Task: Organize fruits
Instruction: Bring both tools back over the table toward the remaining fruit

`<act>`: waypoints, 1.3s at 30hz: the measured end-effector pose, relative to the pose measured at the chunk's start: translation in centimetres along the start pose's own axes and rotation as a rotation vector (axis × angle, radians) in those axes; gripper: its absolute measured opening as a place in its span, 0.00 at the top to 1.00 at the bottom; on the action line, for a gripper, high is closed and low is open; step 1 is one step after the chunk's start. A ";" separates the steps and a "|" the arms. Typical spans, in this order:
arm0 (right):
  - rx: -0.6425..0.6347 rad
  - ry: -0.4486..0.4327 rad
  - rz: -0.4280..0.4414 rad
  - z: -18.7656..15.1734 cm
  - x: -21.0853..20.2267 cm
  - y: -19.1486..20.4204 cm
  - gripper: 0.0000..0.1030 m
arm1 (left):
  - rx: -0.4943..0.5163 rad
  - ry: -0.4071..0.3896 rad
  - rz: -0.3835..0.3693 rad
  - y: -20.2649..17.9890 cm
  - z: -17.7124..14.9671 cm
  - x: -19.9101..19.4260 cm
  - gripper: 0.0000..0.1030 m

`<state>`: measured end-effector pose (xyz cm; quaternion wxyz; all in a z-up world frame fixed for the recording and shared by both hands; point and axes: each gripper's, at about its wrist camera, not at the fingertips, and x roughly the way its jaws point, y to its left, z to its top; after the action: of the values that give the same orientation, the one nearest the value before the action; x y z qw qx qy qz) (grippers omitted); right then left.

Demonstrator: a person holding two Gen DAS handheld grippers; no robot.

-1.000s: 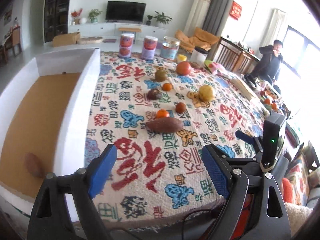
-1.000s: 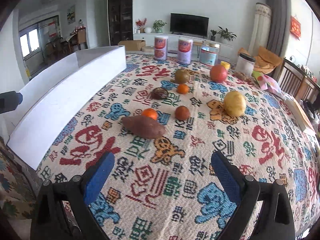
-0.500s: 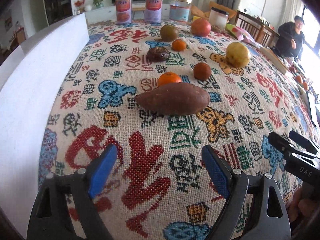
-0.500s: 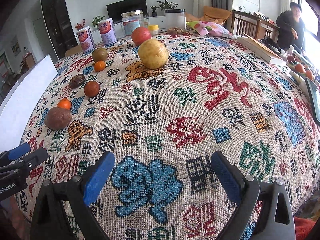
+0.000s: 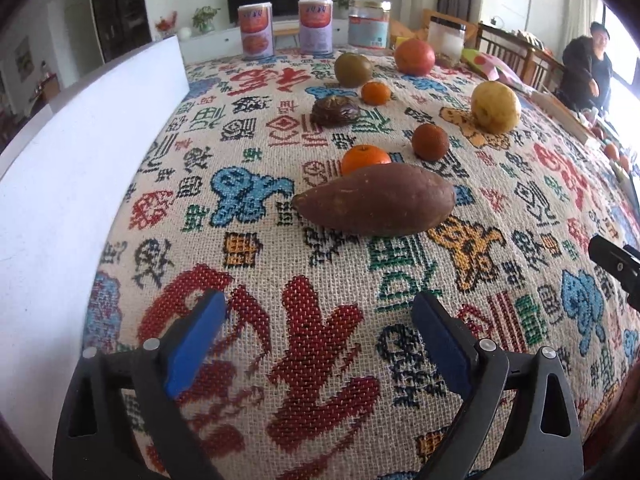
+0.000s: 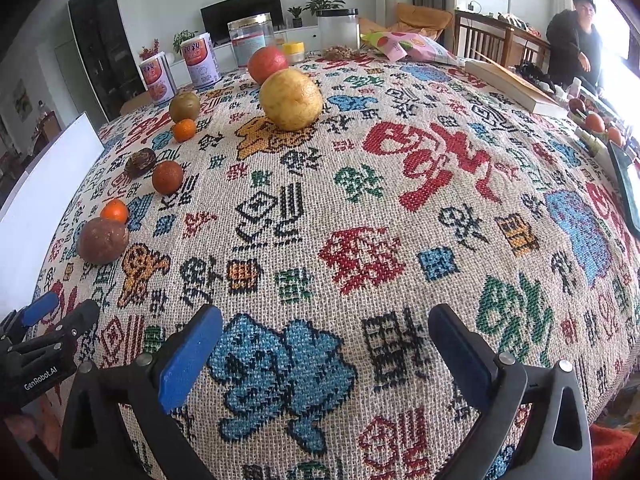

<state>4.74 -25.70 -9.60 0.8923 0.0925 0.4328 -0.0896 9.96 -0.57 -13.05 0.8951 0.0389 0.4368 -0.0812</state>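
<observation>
Left claw (image 5: 316, 312) opening wide, empty, now sitting lower and nearer the sweet potato (image 5: 376, 199), potato lying beside the white box (image 5: 80, 184), right claw (image 6: 324, 324) opening wide, empty, swung away from potato

We saw the small orange (image 5: 365, 157) only partly, its lower half hidden behind the sweet potato (image 5: 376, 199). The white box (image 5: 80, 168) along the cloth's left edge was cut off by the frame, its inside out of sight. The labels on the two cans (image 5: 256, 32) at the far edge were too small to read.
</observation>
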 end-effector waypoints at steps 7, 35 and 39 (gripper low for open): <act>0.014 0.051 -0.055 0.5 2.0 -0.5 0.00 | 0.002 0.000 0.005 -0.1 0.0 0.0 0.06; -0.045 0.068 -0.046 -0.1 2.0 0.7 0.00 | -0.085 0.002 -0.187 2.1 1.4 -1.2 0.06; -0.045 0.068 -0.047 -0.1 2.0 0.7 0.00 | -0.097 -0.074 -0.222 2.8 5.6 -1.9 0.06</act>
<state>6.04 -25.18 -11.17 0.8766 0.0654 0.4667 -0.0976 13.67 1.55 -8.08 0.8968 -0.0560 0.4086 -0.1598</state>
